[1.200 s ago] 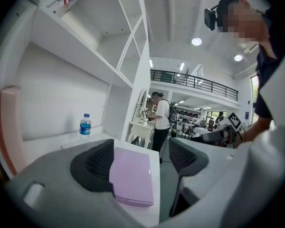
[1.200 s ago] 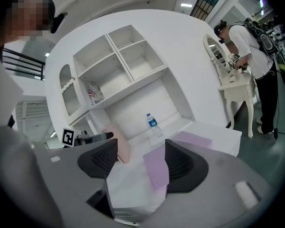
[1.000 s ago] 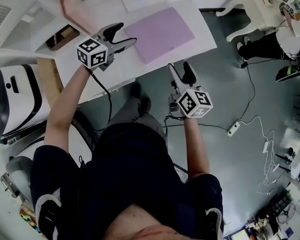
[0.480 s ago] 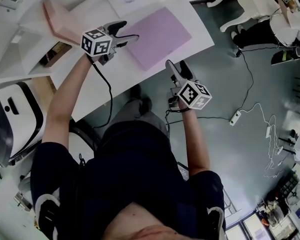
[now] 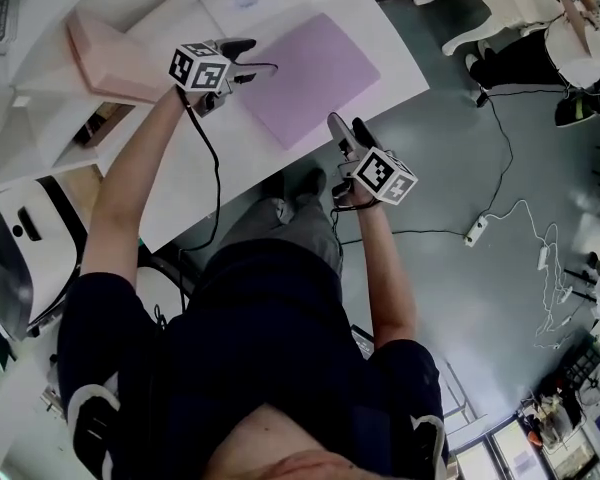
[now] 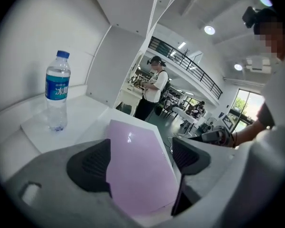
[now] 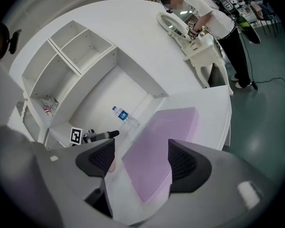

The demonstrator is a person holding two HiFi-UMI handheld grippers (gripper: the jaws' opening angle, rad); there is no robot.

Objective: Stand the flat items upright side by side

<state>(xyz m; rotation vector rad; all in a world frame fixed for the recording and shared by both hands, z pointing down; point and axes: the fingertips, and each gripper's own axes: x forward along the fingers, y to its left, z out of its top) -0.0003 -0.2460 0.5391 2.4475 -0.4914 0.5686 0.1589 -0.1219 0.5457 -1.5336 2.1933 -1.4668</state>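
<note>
A flat purple sheet (image 5: pixel 315 76) lay on a white table (image 5: pixel 180 178), close to the front right corner and skewed to the table's edges. The left gripper (image 5: pixel 252 56) hung over the sheet's left edge. Its jaws stood wide apart and gripped nothing. In the left gripper view, the sheet (image 6: pixel 137 175) filled the gap between the jaws of the left gripper (image 6: pixel 141 160), and neither pad pressed on it.

The right gripper (image 5: pixel 348 128) was off the table, just beyond its front edge and over the grey-green floor (image 5: pixel 480 148). It pointed toward the sheet's near corner. Its jaws were also wide apart and empty. In the right gripper view, the sheet (image 7: pixel 156 146) showed beyond the open gap of the right gripper (image 7: pixel 141 160).

A pink flat item (image 5: pixel 110 58) sat well to the left of the purple sheet, near the shelf unit (image 7: pixel 80 46). Whether it lay flat or leaned could not be told.

Bare tabletop ran from the purple sheet leftward along the front edge. A water bottle (image 6: pixel 57 91) stood upright on white paper (image 6: pixel 33 127) at the back of the table.

A lower compartment of the shelf unit held a printed paper (image 7: pixel 46 104). A power strip (image 5: pixel 467 258) and its cable lay on the floor to the right.
</note>
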